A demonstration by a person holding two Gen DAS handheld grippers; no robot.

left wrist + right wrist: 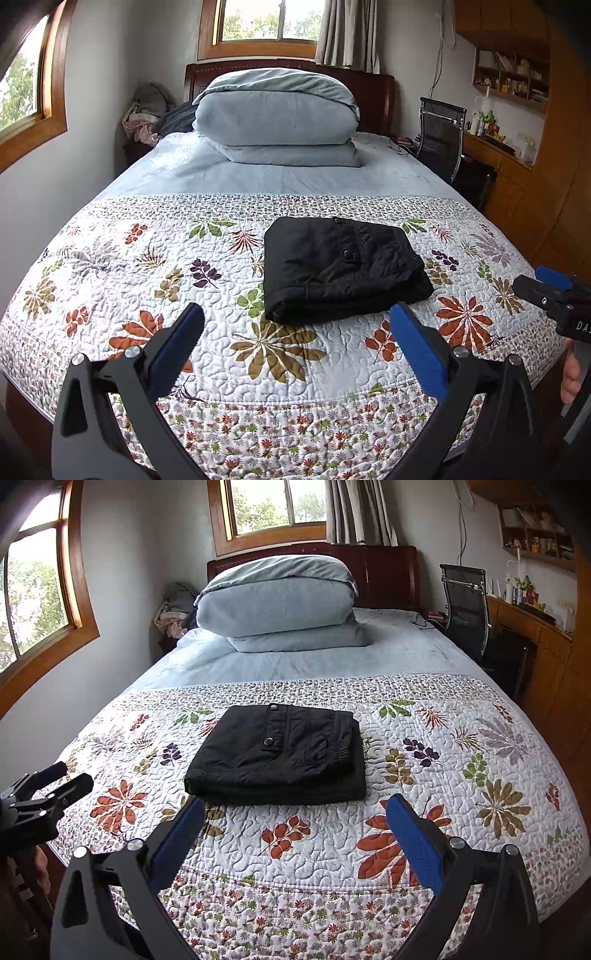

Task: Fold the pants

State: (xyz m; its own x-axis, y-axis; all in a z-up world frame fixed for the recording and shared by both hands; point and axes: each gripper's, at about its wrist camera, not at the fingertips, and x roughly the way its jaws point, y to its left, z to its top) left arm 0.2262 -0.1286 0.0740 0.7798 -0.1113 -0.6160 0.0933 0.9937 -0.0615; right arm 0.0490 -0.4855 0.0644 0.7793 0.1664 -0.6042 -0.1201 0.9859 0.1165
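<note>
Black pants (340, 267) lie folded into a compact rectangle on the floral quilt (147, 280), snap buttons facing up. The same bundle of pants (277, 757) sits in the middle of the right wrist view. My left gripper (297, 314) is open, its blue pads held just short of the bundle's near edge with nothing between them. My right gripper (295, 806) is open too, hovering just in front of the pants' near edge. In the left wrist view the right gripper (543, 280) shows at the far right edge. The left gripper (64, 775) appears at the left edge of the right wrist view.
A stack of blue-grey folded bedding (277, 118) sits at the head of the bed by the dark headboard. A black mesh chair (441, 136) and a wooden desk (495, 151) stand to the right. The quilt (461, 760) spreads wide around the pants. A hand (570, 373) grips the right tool.
</note>
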